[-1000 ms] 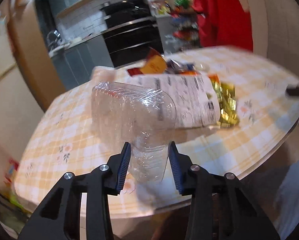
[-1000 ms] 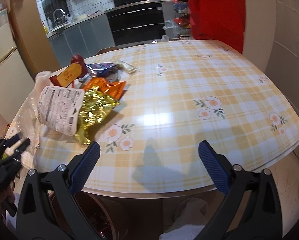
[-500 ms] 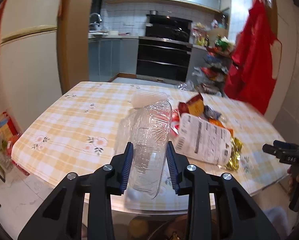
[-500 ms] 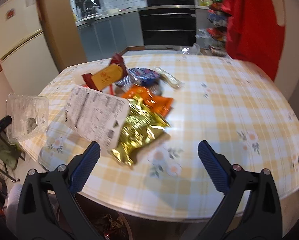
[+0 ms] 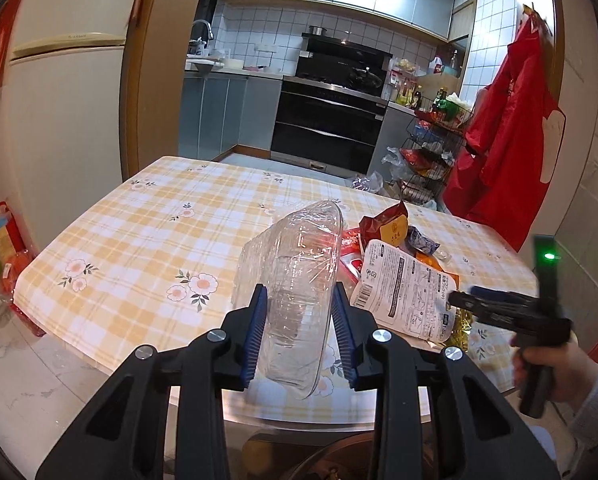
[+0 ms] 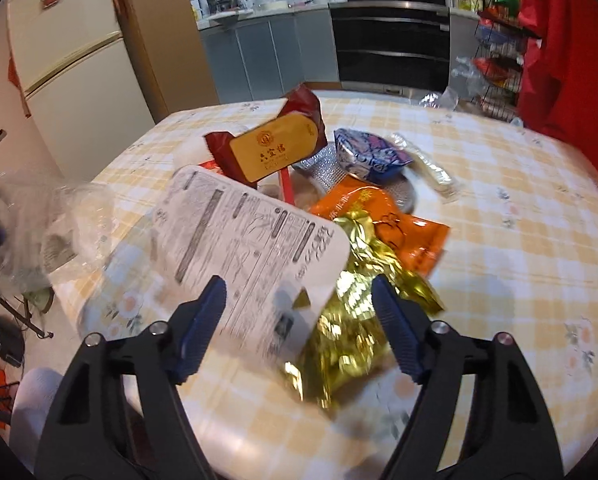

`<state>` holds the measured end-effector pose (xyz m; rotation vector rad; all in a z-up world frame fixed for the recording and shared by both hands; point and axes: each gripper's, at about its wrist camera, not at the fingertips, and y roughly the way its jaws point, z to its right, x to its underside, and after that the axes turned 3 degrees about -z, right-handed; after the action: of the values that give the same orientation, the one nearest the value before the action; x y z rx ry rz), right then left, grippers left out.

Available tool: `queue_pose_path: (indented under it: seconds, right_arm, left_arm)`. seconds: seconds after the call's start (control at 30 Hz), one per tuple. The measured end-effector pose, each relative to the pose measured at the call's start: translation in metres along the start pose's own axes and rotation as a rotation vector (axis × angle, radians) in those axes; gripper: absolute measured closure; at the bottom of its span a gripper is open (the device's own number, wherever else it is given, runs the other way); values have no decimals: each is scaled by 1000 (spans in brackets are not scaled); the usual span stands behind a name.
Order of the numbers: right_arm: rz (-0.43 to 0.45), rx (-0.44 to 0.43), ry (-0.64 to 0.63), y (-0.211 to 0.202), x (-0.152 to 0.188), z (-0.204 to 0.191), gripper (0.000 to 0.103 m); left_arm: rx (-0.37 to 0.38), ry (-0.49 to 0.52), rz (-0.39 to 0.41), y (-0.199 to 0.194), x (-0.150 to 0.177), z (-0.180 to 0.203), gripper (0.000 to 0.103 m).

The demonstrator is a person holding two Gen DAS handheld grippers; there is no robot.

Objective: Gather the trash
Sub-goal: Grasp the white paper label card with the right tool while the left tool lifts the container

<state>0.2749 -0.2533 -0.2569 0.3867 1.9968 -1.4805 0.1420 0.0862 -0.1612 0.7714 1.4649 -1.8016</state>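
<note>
Right now my left claw (image 5: 299, 328) is clamped on a crumpled clear plastic container (image 5: 295, 280), held up above the near edge of the yellow checked surface (image 5: 139, 240). My right claw (image 6: 299, 320) stands wide open with nothing in it, its blue pads either side of a white printed wrapper (image 6: 243, 240) and a gold foil bag (image 6: 359, 320). Behind them lie an orange packet (image 6: 383, 220), a red-and-gold packet (image 6: 275, 144) and a blue packet (image 6: 367, 156).

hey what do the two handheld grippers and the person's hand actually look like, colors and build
Both grippers, left and right, are matte black angular frames with silver screws and ribbed blue pads on the fingers. From outside, the right one has a black handle with a green light. The hand is bare, with a light grey sleeve.
</note>
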Motion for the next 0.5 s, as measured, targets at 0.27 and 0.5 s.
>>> queue_pose_path:
  seconds: [0.27,0.5]
  right_arm:
    - [-29,-35,113,30,-10,17,43]
    - [20,-116,172,8,-6,22,84]
  left_arm:
    - [12,-21,-1,-2,0,-7,71]
    - [14,-28,0,-4,0,-7,71]
